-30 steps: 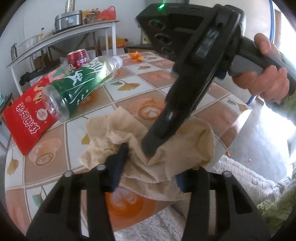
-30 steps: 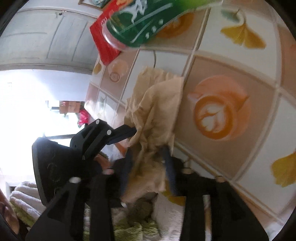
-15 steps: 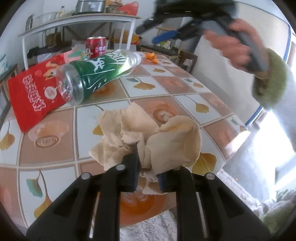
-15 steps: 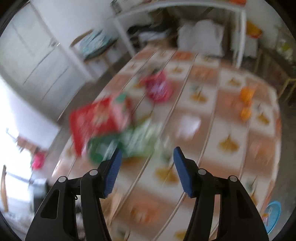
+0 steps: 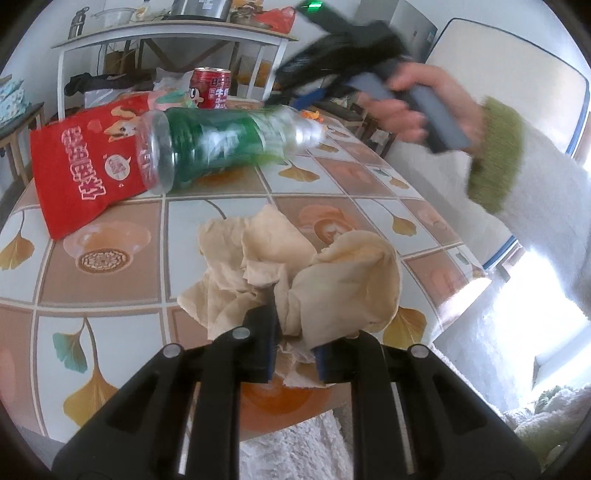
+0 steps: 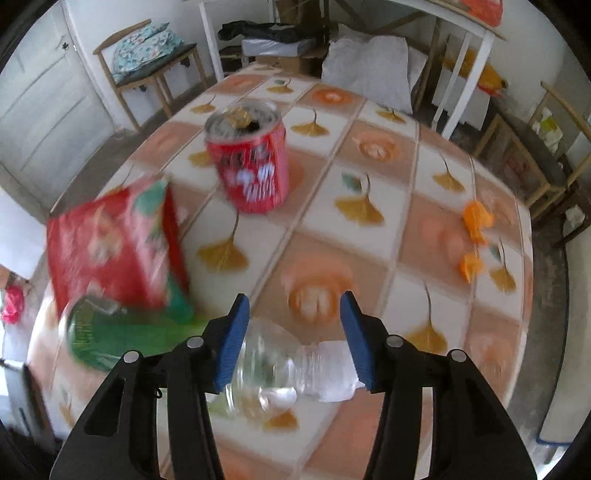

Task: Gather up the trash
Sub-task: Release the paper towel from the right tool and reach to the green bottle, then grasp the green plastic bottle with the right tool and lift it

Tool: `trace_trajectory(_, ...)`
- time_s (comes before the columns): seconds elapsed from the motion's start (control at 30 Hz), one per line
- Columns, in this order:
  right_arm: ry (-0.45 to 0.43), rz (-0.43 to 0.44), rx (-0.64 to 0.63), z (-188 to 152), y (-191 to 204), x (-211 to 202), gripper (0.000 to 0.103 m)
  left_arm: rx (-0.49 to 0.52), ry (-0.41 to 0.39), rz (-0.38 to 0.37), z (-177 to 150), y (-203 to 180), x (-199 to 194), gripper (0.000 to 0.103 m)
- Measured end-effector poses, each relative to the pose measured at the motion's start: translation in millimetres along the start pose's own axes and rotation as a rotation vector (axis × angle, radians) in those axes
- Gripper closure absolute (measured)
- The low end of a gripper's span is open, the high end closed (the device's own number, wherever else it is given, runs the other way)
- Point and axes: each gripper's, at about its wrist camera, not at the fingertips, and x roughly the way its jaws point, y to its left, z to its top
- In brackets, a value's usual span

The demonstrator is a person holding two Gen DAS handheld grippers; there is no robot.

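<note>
My left gripper (image 5: 295, 332) is shut on a crumpled beige paper napkin (image 5: 343, 288) at the near edge of the tiled table (image 5: 92, 288). A clear bottle with a green label (image 5: 221, 147) lies on its side beyond it, on a red snack bag (image 5: 85, 162). A red can (image 5: 210, 88) stands behind them. In the right wrist view the bottle's clear neck (image 6: 280, 369) lies between the closing jaws of my right gripper (image 6: 295, 325); the pads do not visibly press it. The can (image 6: 251, 166) and bag (image 6: 107, 251) lie further off.
Orange peel pieces (image 6: 476, 221) lie near the table's right edge. A wooden chair (image 6: 155, 48) with a cushion and a white shelf table (image 5: 166, 33) stand beyond the table. A person's hand and green-cuffed sleeve (image 5: 495, 155) hold the right gripper (image 5: 306, 98) over the bottle.
The right gripper let go of the napkin, swung away and now hovers at the bottle's neck. The left gripper closed on the napkin and rolled a little.
</note>
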Motion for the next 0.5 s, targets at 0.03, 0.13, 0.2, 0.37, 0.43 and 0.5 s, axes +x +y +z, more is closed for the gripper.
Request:
trace_trajectory(0.03,0.022,0.016,0.014,-11,-4,-8,0.053,-0.001,-0.001,-0.002,0,0,0,0.089)
trace_trajectory(0.13,0.100,0.081,0.040,-48,-9,-22,0.053,-0.002,-0.004,-0.003,-1,1,-1,0.089)
trace_trajectory(0.2,0.148,0.122,0.026,-67,-6,-27,0.053,-0.008,-0.003,-0.004,-1,2,-2,0.089)
trace_trajectory(0.37,0.118,0.174,-0.136,-93,22,-46,0.040,-0.039,0.005,-0.008,-2,6,-2,0.089)
trace_trajectory(0.43,0.125,0.237,-0.211,-98,41,-48,0.037,-0.055,0.001,-0.009,-2,7,-3,0.089)
trace_trajectory(0.5,0.130,0.281,-0.276,-103,57,-50,0.035,-0.073,-0.005,-0.009,-1,9,-4,0.089)
